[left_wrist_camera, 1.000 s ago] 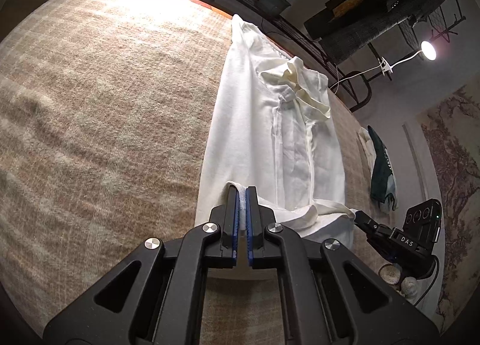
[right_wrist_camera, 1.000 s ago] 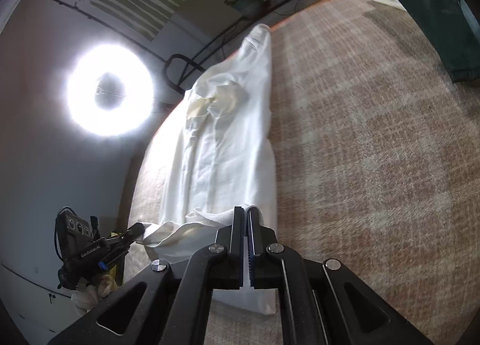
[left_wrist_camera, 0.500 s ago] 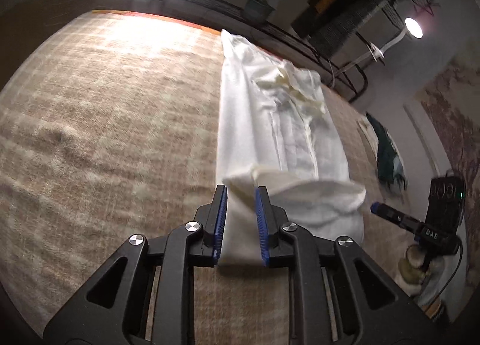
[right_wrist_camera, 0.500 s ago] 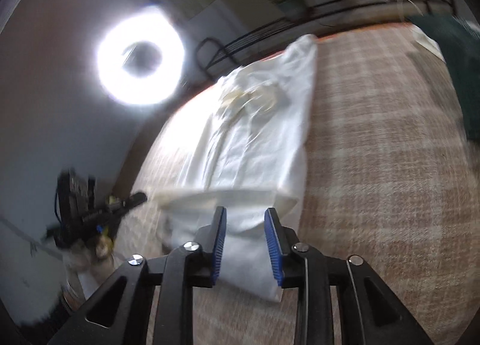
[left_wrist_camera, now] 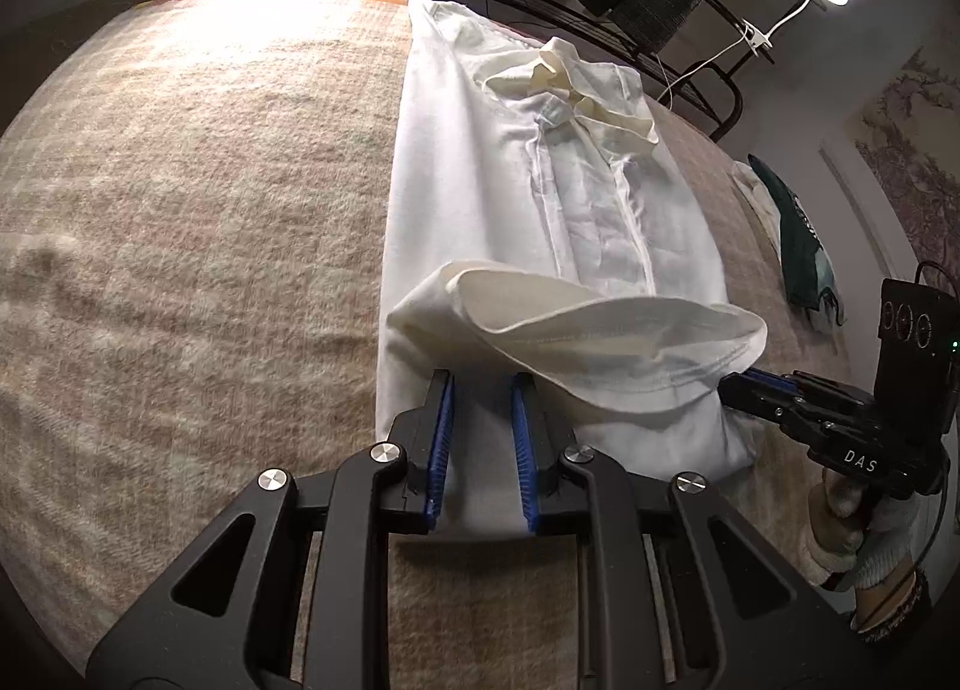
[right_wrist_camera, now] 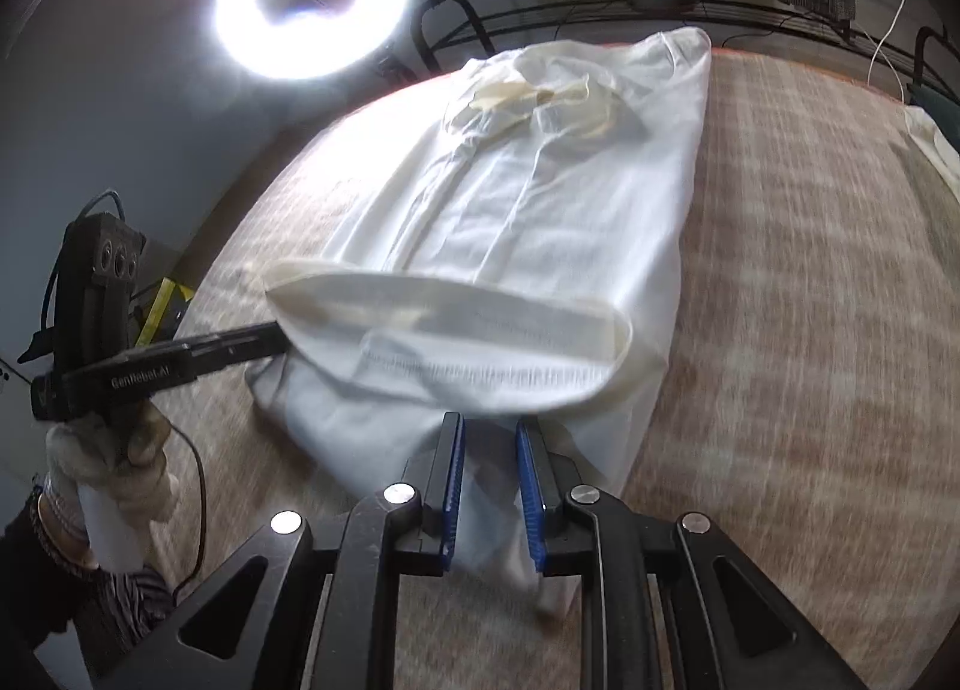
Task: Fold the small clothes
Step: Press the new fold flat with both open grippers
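two grippers, left gripper [left_wrist_camera: 480, 438] and right gripper [right_wrist_camera: 489, 477], fingers apart on mine; right's are closing, nothing pinched. white shirt [left_wrist_camera: 540, 198] lies lengthwise on plaid blanket [left_wrist_camera: 180, 210], hem flopped back toward collar.

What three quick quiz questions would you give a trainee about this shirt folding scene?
1. Multiple choice: what does the white collared shirt lie on? A) a beige plaid blanket B) bare wood C) a glass tabletop
2. True or false: the shirt's bottom hem is doubled back over the shirt's body.
3. Fill in: in the left wrist view, the dark green garment lies to the ____ of the shirt.

Key: 1 A; 2 true; 3 right.
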